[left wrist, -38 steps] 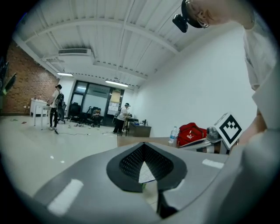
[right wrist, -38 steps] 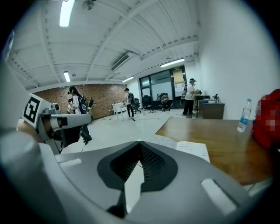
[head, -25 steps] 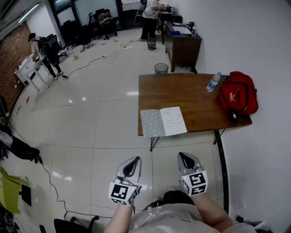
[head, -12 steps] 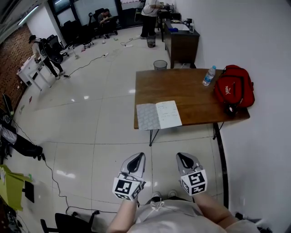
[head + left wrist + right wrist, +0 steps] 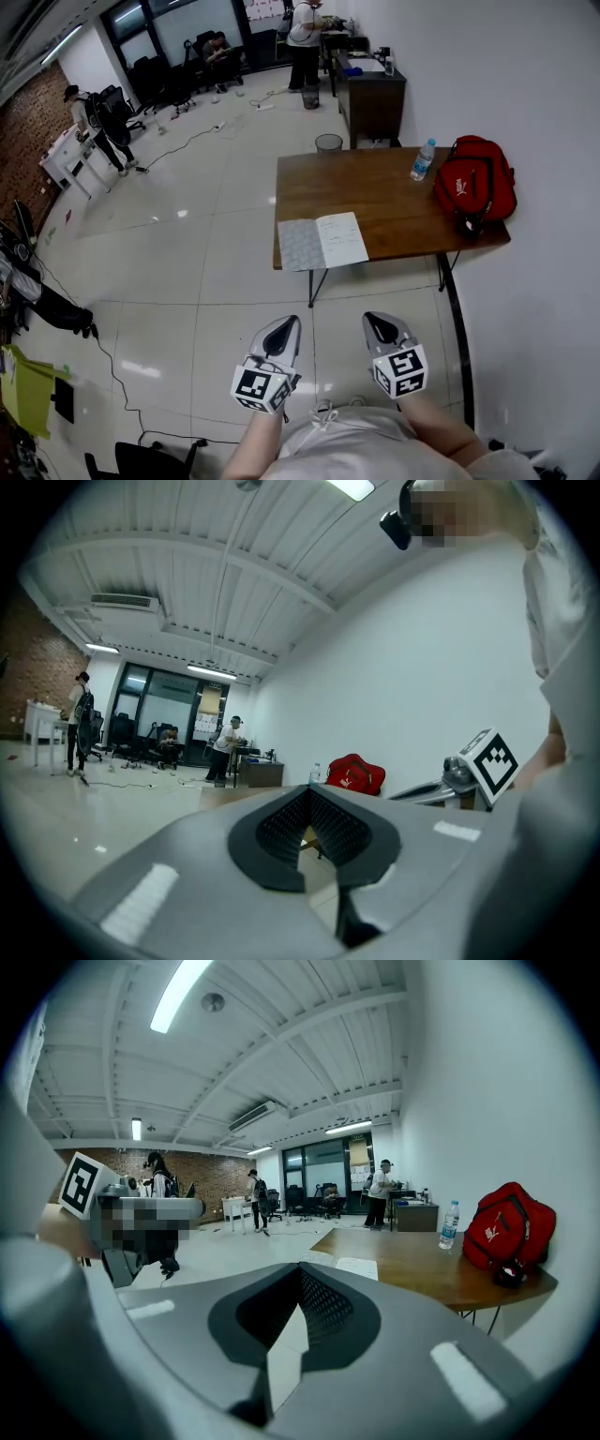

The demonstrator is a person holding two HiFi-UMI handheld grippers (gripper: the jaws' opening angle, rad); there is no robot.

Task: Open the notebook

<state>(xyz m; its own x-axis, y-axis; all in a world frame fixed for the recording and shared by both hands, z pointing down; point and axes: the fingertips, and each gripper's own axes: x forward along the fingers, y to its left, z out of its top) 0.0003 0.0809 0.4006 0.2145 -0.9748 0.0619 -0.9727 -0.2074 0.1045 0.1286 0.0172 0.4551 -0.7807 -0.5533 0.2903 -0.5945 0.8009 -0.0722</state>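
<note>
The notebook [image 5: 323, 242] lies open at the near left corner of the brown table [image 5: 375, 187], a grey-patterned leaf on the left and a white written page on the right. Both grippers hang low by the person's body, well short of the table and touching nothing. My left gripper [image 5: 284, 323] is shut, with its tips meeting. My right gripper [image 5: 373, 320] is shut too. In the left gripper view the left gripper [image 5: 307, 795] points toward the table. In the right gripper view the right gripper [image 5: 300, 1271] points at the notebook [image 5: 356, 1267].
A red bag [image 5: 476, 183] and a water bottle [image 5: 422, 159] sit on the table's right side, against the white wall. A waste bin [image 5: 328, 142] and a dark desk [image 5: 373, 89] stand beyond the table. A cable [image 5: 103, 361] runs over the tiled floor at left. People stand far off.
The table and notebook have drifted slightly up and to the left in the head view. The left gripper sits a little higher than a second ago. Both grippers stay shut.
</note>
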